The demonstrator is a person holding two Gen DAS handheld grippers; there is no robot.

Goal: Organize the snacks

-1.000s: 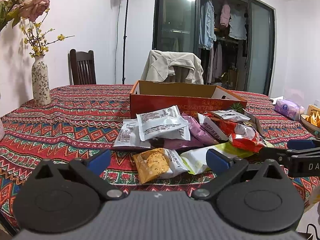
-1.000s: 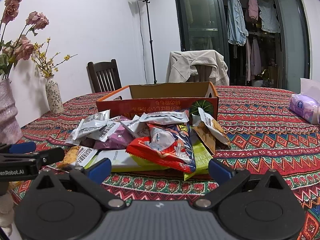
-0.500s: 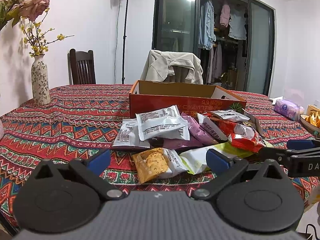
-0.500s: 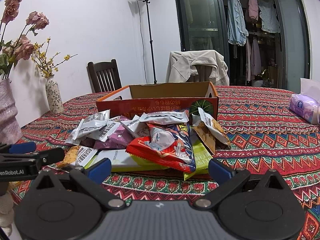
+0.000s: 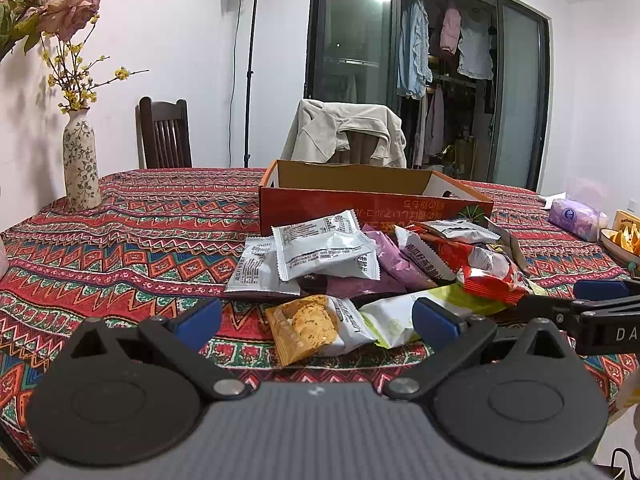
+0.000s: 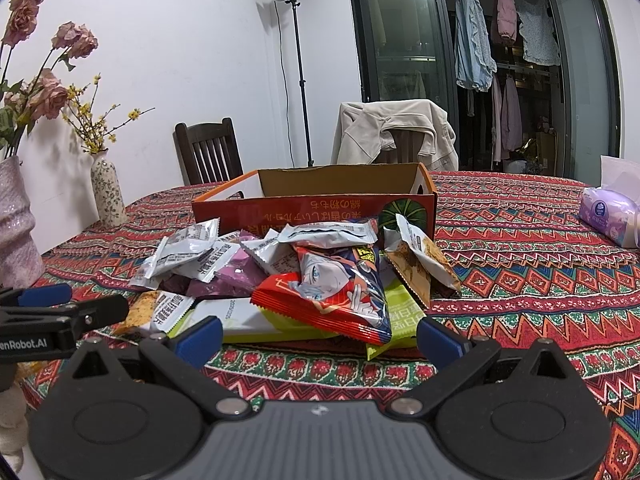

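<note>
I've got both claws spread wide, nothing pinched. Left gripper (image 5: pixel 316 322) hovers low over the near table edge, cookie packet (image 5: pixel 316 326) lying between its fingers' line of sight. Right gripper (image 6: pixel 320 336) sits just short of the red anime packet (image 6: pixel 340 296). Snack pile (image 6: pixel 288 272) rests on the patterned tablecloth (image 6: pixel 520 264), touching the front of the open orange box (image 6: pixel 320 204).

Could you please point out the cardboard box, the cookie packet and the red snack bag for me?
cardboard box (image 5: pixel 372 208), left wrist view, on its red front wall.
cookie packet (image 5: pixel 310 326), left wrist view, on the cookie picture.
red snack bag (image 6: pixel 340 292), right wrist view, on its printed face.
</note>
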